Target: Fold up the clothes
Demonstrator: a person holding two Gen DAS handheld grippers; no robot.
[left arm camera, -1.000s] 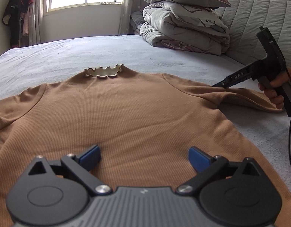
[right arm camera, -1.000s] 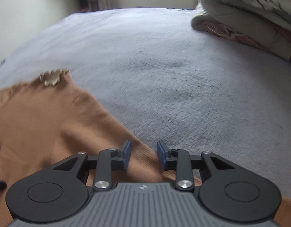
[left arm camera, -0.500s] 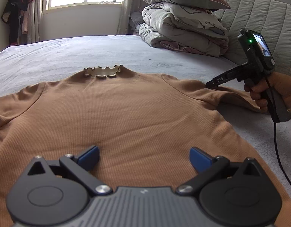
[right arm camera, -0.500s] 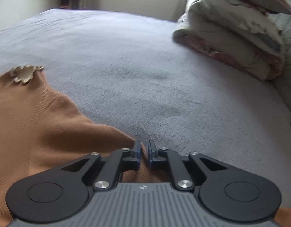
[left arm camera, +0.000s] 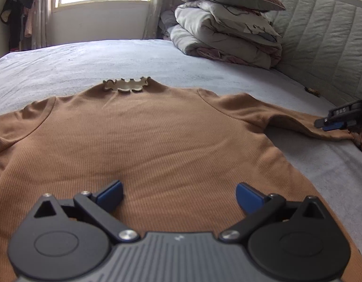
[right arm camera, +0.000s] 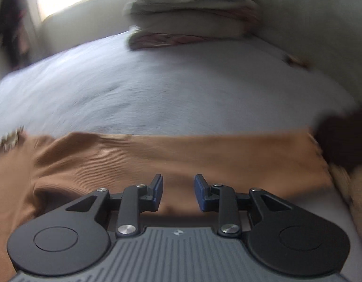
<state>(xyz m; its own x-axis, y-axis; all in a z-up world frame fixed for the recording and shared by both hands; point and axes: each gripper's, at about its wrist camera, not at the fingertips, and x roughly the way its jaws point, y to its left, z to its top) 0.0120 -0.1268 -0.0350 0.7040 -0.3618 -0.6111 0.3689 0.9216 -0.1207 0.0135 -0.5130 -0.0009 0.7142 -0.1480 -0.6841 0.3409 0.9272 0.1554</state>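
On a grey bed (left arm camera: 110, 56), I am hovering my left gripper (left arm camera: 178, 193) wide open and empty over the flat brown top (left arm camera: 145, 141), while my right gripper (right arm camera: 178, 191) (jaws just reopened, holding nothing) is hanging partly open above 1 sleeve (right arm camera: 181, 150); a shallow pinch there risks dragging and bunching the fabric.

Ribbed, matt brown knit top (left arm camera: 157, 141) with pale frilled collar (left arm camera: 126, 85). Fuzzy grey bedspread (left arm camera: 98, 61). Quilted cloth headboard (left arm camera: 322, 37). Matt black plastic grippers (left arm camera: 178, 195) (right arm camera: 178, 192), shiny metal screws, smooth blue pads (left arm camera: 110, 193).
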